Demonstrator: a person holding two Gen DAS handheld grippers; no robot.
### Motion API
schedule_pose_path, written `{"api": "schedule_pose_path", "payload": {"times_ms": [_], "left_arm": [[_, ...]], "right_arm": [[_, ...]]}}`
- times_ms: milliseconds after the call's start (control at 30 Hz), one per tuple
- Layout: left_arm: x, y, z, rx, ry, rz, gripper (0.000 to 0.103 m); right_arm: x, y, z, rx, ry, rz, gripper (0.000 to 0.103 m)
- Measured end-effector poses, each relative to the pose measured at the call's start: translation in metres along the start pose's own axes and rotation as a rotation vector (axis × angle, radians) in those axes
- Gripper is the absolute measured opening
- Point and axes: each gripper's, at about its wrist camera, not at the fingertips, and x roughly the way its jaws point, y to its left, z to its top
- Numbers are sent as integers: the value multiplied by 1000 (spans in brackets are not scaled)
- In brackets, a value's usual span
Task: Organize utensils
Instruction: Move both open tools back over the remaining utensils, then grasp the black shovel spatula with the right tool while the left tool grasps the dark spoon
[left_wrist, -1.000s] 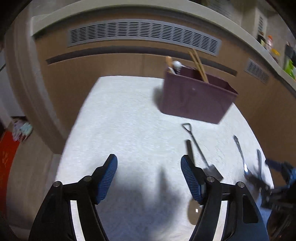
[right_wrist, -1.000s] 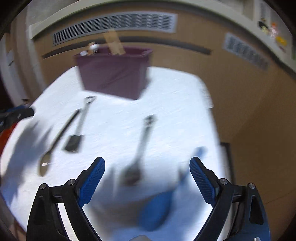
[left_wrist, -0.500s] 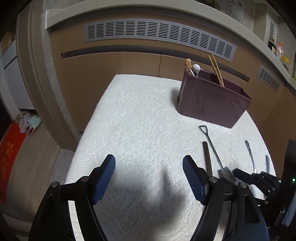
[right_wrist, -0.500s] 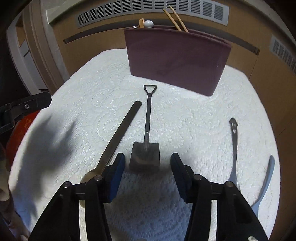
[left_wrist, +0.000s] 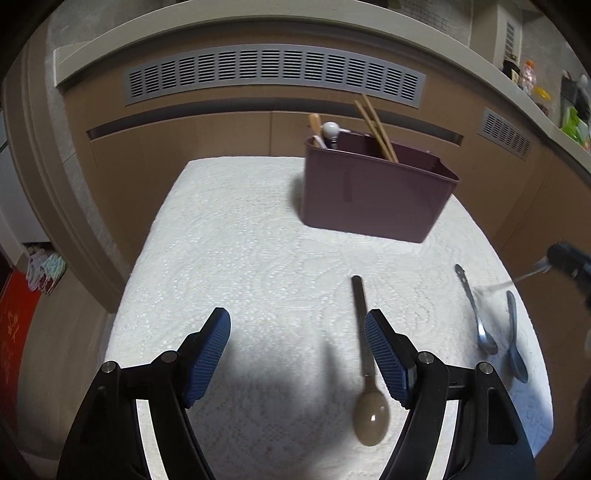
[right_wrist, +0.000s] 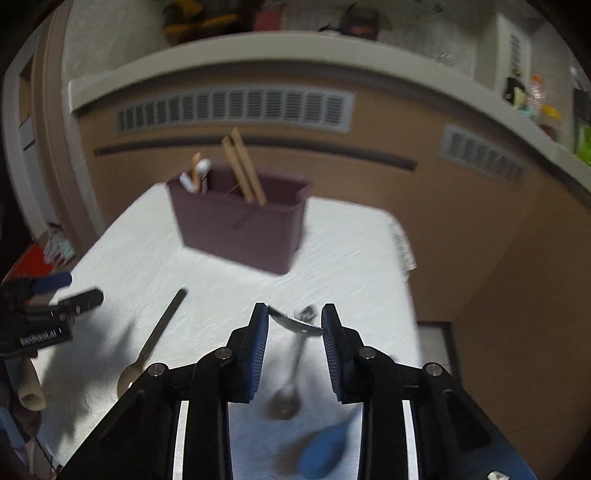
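Gripping the small shovel-shaped spoon (right_wrist: 295, 323), the right gripper (right_wrist: 294, 330) has just closed its jaws on it, lifted clear of the white cloth (left_wrist: 240, 251) in front of the maroon caddy (left_wrist: 373, 195). The left gripper (left_wrist: 297, 354) hangs with jaws apart and empty, a long-handled spoon (left_wrist: 364, 354) just beside it.

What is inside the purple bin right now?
Sticking out of the bin: wooden chopsticks, a wooden handle and a white round-ended handle at its left end. The walls hide their lower parts, the floor and anything lying low.
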Motion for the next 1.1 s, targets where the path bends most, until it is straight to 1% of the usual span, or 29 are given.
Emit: {"api": "schedule_pose_path", "payload": {"times_ms": [33, 167, 300, 467, 567, 633, 733, 767, 867, 933, 1000, 1033, 1100], "left_arm": [[0, -5, 0, 11, 2, -6, 76], [4, -23, 2, 53, 21, -28, 76], [14, -35, 2, 75, 76, -71, 76], [25, -41, -1, 83, 113, -68, 76], [32, -43, -2, 80, 133, -75, 76], [35, -45, -4, 84, 145, -79, 76], [38, -46, -7, 86, 158, -85, 76], [39, -45, -7, 86, 162, -85, 76], [43, -43, -9, 82, 173, -74, 76], [45, -42, -10, 77, 178, -69, 76], [46, -41, -11, 76, 183, -69, 76], [47, -41, -12, 76, 186, -69, 76], [49, -39, -13, 75, 196, -72, 76]], "right_arm": [[-3, -4, 4, 6, -4, -6, 4], [-11, -27, 8, 36, -2, -13, 5], [-3, -37, 1, 57, 26, 54, 5], [5, -48, -16, 43, 65, 114, 6], [18, -52, -27, 29, 98, 106, 6], [29, -56, -33, 42, 117, 102, 6], [50, -63, -36, 66, 122, 73, 6], [58, -66, -36, 83, 129, 78, 7], [75, -63, -31, 103, 137, 118, 7], [82, -56, -24, 102, 147, 166, 7], [87, -44, -18, 80, 158, 204, 7], [89, -40, -16, 65, 158, 202, 7], [94, -33, -14, 33, 172, 197, 15]]}}
